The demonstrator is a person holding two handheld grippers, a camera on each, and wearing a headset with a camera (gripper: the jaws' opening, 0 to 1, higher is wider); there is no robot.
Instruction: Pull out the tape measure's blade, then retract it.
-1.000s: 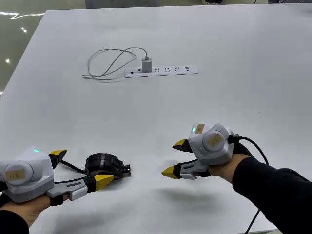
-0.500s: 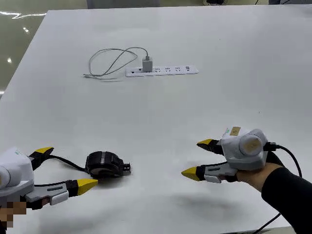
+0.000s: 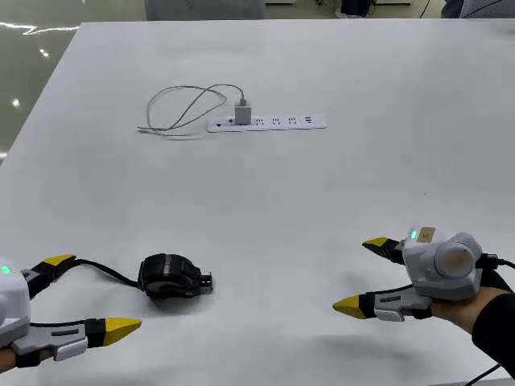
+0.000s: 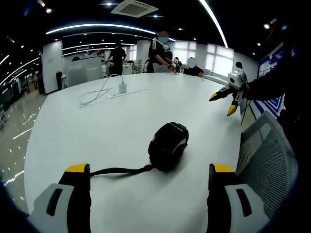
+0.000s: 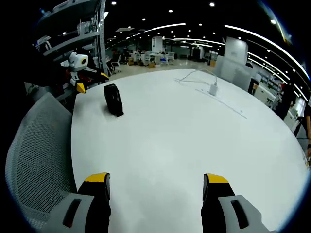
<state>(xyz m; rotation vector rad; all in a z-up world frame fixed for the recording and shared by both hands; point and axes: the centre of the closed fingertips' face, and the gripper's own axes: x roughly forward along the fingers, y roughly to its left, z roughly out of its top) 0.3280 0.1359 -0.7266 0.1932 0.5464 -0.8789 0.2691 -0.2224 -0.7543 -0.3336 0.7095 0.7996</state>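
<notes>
— Yellow-tipped jaws of our left gripper stand wide apart, holding nothing. Right gripper?
— We log it spread too, empty, at 5 o'clock on the white table. Black tape measure lies at 7 o'clock, just ahead of the left jaws, blade in; its strap trails back toward them.
</notes>
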